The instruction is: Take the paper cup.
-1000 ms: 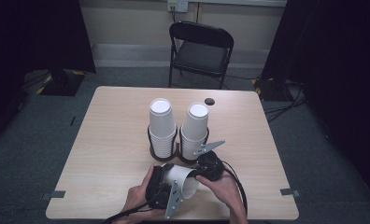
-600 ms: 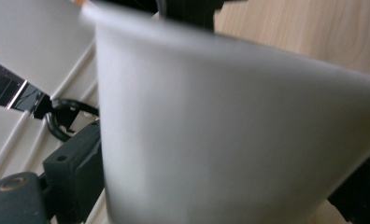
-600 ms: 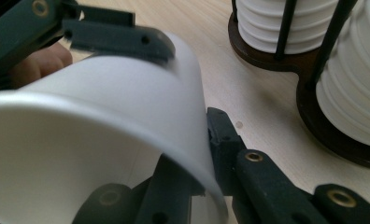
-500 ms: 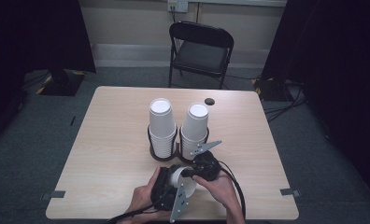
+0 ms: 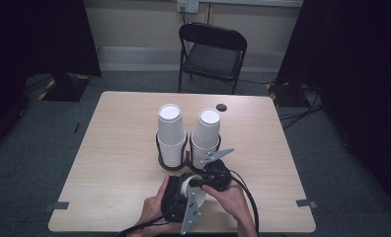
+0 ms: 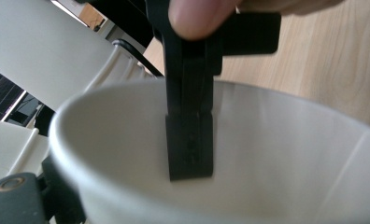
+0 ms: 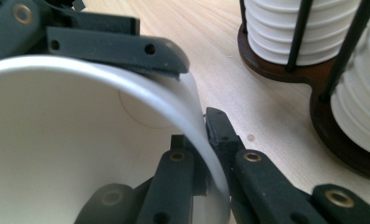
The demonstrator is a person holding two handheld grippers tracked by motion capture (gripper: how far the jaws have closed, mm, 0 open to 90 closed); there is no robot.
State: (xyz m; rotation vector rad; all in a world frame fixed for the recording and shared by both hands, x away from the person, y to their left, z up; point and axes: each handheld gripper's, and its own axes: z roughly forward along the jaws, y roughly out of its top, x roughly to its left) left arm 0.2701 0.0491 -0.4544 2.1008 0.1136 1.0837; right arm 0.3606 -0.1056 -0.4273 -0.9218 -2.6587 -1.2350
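A single white paper cup (image 5: 189,185) is held on its side just above the near edge of the desk (image 5: 109,163), between the two grippers. Its rim wall is pinched by the right gripper (image 7: 205,154), one finger being seen inside the cup and the other outside, closed tightly on the thin paper. The cup is spanned by the left gripper (image 5: 176,197), whose fingers are spread wide; one finger (image 7: 113,49) is seen lying along the outer wall of the cup at the rim, though whether pressure is applied cannot be told. These fingers have just been opening further. Just beyond the cup, a dark wooden holder (image 5: 183,160) with wire uprights carries two stacks of white paper cups (image 5: 171,133), upside down. Farther back on the desk a small dark round object (image 5: 221,107) is seen, and behind the desk a black folding chair (image 5: 211,54).
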